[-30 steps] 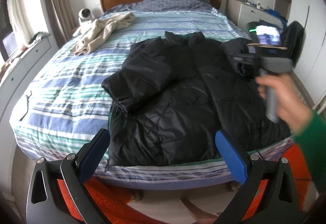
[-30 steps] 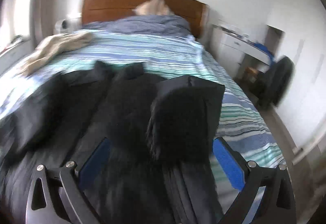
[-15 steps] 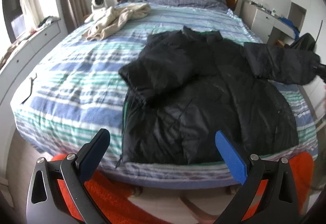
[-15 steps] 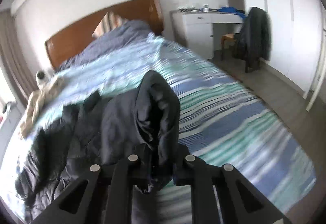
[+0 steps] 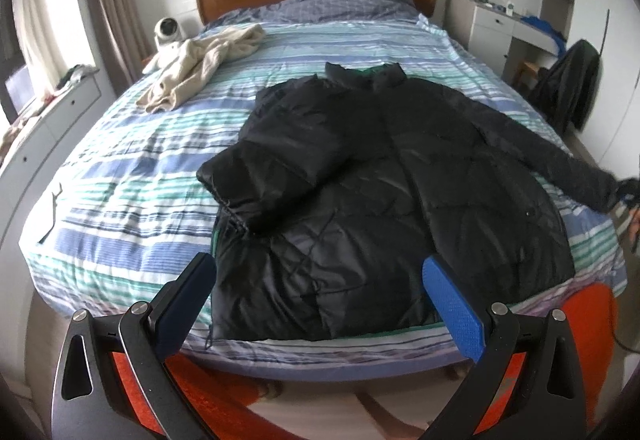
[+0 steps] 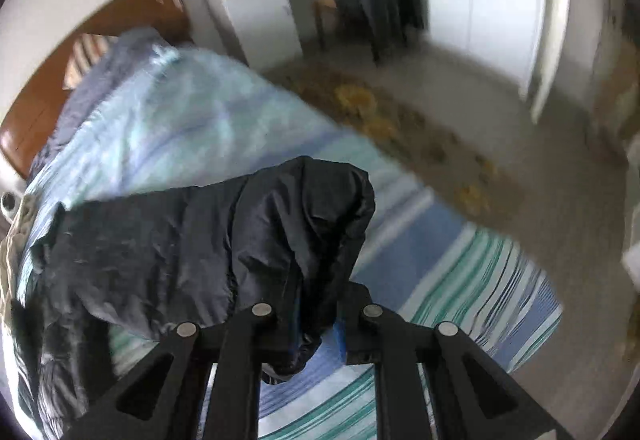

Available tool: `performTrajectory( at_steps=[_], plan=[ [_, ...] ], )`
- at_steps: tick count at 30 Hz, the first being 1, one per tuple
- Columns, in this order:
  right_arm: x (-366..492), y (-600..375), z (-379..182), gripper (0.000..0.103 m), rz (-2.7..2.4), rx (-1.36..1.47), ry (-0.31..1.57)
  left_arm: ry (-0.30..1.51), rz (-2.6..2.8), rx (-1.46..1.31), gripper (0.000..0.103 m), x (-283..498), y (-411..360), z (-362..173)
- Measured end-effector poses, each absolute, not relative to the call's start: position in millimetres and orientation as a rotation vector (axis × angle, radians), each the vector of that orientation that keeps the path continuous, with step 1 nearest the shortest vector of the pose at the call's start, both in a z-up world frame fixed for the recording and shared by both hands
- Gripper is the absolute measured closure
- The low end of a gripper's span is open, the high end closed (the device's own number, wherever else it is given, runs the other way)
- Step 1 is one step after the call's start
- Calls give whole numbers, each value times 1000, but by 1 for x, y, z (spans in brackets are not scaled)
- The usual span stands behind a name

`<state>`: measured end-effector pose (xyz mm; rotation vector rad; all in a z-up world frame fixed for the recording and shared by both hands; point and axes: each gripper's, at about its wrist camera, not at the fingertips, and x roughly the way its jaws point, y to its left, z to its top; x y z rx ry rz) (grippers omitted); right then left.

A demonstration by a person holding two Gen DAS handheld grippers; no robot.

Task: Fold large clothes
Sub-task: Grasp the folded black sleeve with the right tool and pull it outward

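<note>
A second ago my right tongs (image 6: 316, 324) stood spread wide over the jacket's folded-in sleeve; now they are pressed together on the cuff of that sleeve (image 6: 304, 232), pinching the black fabric between the pads; I have swung it outward, so the sleeve (image 5: 560, 164) lies stretched toward the right edge of the bed (image 5: 120, 176) instead of bunched on the body. The black padded jacket (image 5: 360, 200) is otherwise where it was, spread front-up across the foot of the striped duvet, collar toward the headboard, its other sleeve (image 5: 272, 164) already folded across the chest; a cream garment (image 5: 200, 64) lies well apart near the pillows. My left tongs (image 5: 320, 292) hang spread and empty at the hem end of the jacket, touching nothing.

I judge this as straightening the sleeve before folding it in flat; the right view is blurred with motion, so I cannot tell how smooth the sleeve lies. Next I would carry the cuff back across the chest to match the other sleeve; the slippery fabric may slide.
</note>
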<state>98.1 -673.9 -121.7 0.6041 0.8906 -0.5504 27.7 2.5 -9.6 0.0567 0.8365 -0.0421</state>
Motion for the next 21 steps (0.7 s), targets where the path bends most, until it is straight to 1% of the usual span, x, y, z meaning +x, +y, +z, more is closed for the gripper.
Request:
performTrajectory(
  at_steps=[2, 3, 4, 5, 6, 10, 13, 15, 18, 21],
  plan=[
    [98, -677, -147, 84, -557, 633, 882, 840, -35, 57, 0, 27, 4, -10],
    [90, -686, -153, 74, -565, 656, 863, 844, -29, 58, 0, 27, 5, -11],
    [83, -693, -155, 51, -593, 674, 849, 849, -22, 58, 0, 27, 7, -12],
    [74, -697, -156, 40, -623, 690, 833, 853, -17, 57, 0, 26, 9, -14],
    [64, -700, -154, 31, -631, 705, 816, 860, -11, 53, 0, 27, 10, -16],
    [39, -688, -111, 31, -645, 612, 724, 904, -5, 43, 0, 33, 13, -29],
    [45, -666, -78, 32, -461, 561, 641, 914, -26, 49, 0, 37, 7, -32],
    [58, -653, -71, 32, -343, 557, 638, 900, -43, 53, 0, 38, 1, -28],
    [80, -643, -90, 32, -278, 570, 688, 859, -52, 51, 0, 35, -2, -19],
    [89, -656, -144, 35, -404, 627, 837, 851, -33, 41, 0, 32, 5, -18]
  ],
)
